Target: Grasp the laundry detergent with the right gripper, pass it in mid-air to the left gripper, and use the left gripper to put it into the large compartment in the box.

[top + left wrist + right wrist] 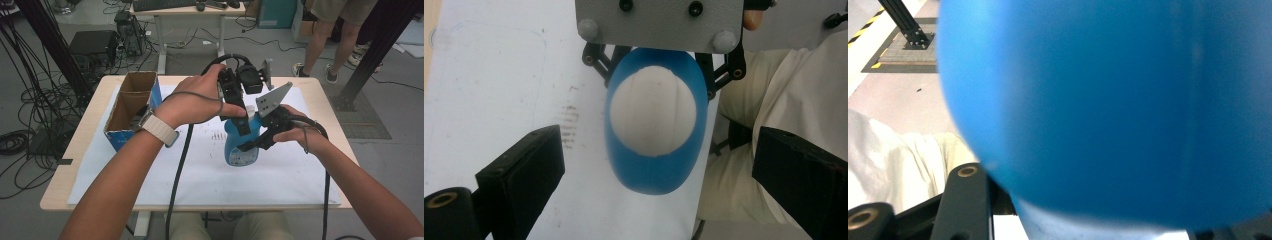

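A blue bottle (235, 152) with a white cap (250, 110) stands on the white sheet near the table's middle. My right gripper (248, 143) comes in from the right and is shut on the bottle's body; the blue wall (1108, 100) is pressed close in the right gripper view. My left gripper (246, 120) points down over the bottle's top. In the left gripper view its two black jaws stand wide apart on either side of the cap (653, 110), open and not touching it. The right gripper's grey plate (659, 20) shows just beyond the bottle.
An open cardboard box (131, 102) with a blue side stands at the table's left. A white paper sheet (150, 170) with faint pencil marks covers the tabletop. A person's legs (320, 45), a desk and several cables lie beyond the far edge.
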Motion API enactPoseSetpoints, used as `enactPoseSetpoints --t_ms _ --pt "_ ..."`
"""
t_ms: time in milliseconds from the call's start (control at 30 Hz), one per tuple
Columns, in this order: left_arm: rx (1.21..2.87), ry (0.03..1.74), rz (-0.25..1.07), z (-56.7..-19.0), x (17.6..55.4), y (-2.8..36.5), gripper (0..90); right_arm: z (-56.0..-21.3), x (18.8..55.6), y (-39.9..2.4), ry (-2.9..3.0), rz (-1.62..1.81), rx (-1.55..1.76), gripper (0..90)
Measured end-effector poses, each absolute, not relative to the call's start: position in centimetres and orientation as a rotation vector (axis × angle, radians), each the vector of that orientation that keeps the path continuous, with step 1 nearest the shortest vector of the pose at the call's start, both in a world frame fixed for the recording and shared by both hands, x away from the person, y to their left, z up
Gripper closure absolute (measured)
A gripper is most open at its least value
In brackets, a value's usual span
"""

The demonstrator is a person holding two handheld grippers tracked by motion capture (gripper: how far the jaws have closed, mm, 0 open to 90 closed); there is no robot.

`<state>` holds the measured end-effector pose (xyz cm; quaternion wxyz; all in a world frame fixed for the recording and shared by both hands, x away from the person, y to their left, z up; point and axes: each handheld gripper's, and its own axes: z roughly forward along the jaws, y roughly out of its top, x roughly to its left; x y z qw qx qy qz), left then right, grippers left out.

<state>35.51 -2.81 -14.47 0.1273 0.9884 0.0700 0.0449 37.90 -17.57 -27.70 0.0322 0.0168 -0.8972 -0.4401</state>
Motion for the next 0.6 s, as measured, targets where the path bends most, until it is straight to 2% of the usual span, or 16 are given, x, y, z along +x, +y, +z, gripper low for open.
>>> enactPoseSetpoints --t_ms 600 --pt "2.876 0.196 0.135 -14.42 35.44 -2.8 6.9 -27.78 37.97 -17.57 -2.751 -1.364 0.06 43.5"
